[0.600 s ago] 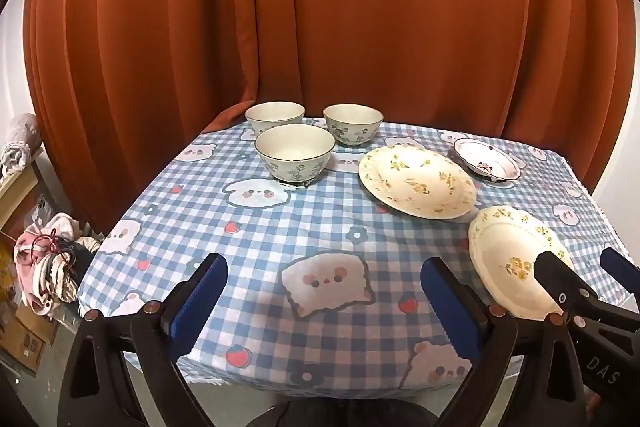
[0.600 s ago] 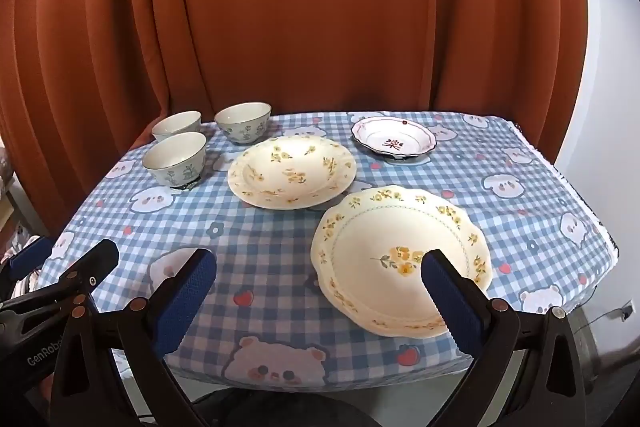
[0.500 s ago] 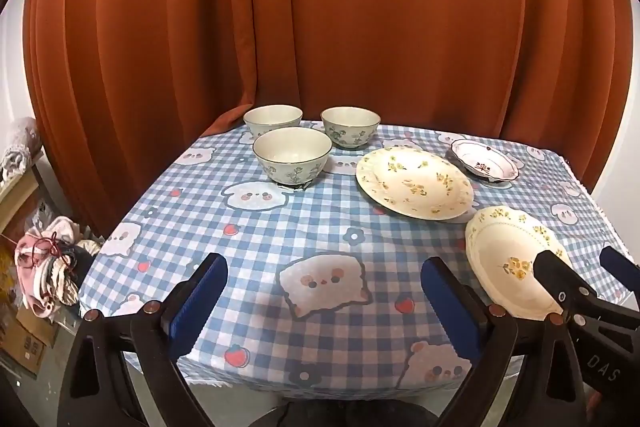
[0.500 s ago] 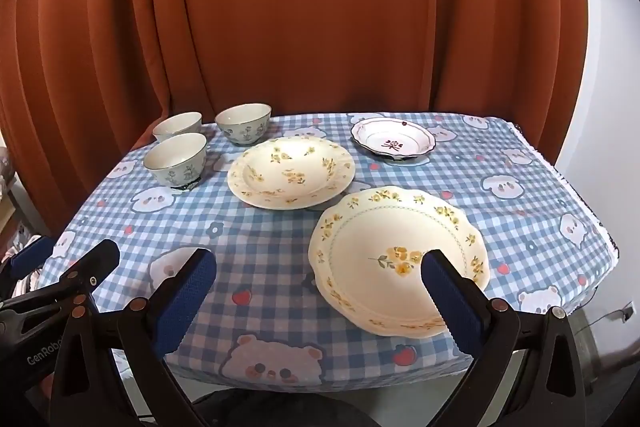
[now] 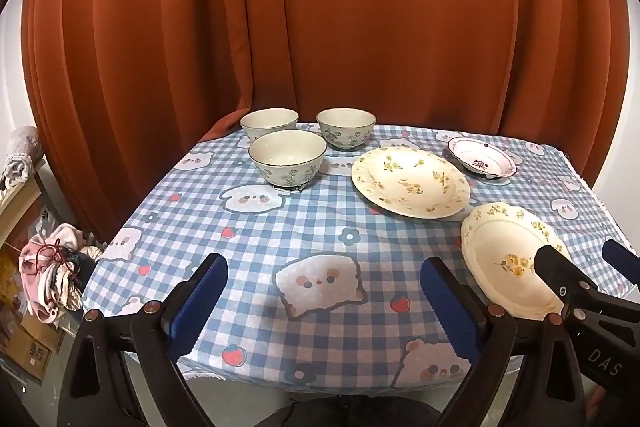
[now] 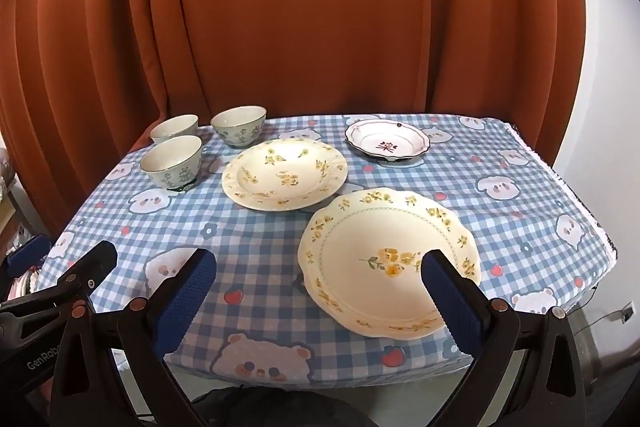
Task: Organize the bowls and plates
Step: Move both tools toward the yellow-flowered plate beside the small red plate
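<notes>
Three pale green floral bowls stand in a cluster at the table's far left. Beside them lies a cream plate with yellow flowers, and behind it a small red-patterned dish. A second cream scalloped plate sits near the front right. My left gripper hangs open above the front edge with nothing between its blue pads. My right gripper is open too, its right pad over the scalloped plate's near rim.
A blue checked tablecloth covers the table; a rust-orange curtain hangs right behind it. Clothes and boxes are piled on the floor to the left. A white wall stands to the right.
Both views have pulled back and tilted up slightly, so the table and dishes sit a little lower and farther. Nothing on the table moved; both grippers stayed open.
</notes>
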A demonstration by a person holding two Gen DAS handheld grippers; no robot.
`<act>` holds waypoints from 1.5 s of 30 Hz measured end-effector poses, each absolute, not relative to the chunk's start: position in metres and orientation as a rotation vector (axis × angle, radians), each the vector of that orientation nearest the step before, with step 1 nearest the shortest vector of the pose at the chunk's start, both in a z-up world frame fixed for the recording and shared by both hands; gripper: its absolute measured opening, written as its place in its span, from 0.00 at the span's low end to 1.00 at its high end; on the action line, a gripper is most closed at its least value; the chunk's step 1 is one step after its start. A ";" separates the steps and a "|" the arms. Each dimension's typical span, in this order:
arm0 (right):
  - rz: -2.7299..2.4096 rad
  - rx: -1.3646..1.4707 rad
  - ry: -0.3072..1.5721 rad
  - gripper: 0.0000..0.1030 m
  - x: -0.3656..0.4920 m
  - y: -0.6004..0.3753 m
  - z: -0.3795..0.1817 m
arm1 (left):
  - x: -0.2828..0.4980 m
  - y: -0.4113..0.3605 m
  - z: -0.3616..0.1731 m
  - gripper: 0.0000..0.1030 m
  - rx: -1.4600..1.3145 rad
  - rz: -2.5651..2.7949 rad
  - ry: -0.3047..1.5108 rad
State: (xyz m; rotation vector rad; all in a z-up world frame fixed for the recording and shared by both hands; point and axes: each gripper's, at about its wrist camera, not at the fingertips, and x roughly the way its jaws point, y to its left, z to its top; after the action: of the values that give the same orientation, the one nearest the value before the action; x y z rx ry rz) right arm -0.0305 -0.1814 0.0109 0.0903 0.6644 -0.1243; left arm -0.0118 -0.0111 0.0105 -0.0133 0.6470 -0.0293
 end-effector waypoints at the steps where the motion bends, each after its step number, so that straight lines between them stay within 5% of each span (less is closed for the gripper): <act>1: -0.125 0.088 0.667 1.00 -0.030 -0.182 0.011 | -0.012 -0.011 0.011 0.95 -0.015 -0.031 0.650; 45: -0.154 0.092 0.692 1.00 -0.027 -0.199 0.002 | -0.009 -0.038 -0.004 0.95 0.008 -0.036 0.670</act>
State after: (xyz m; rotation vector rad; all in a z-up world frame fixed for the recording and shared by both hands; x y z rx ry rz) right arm -0.0273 -0.1988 0.0024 0.0923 0.6923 -0.1543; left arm -0.0094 -0.0375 -0.0042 0.0082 0.6699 -0.0361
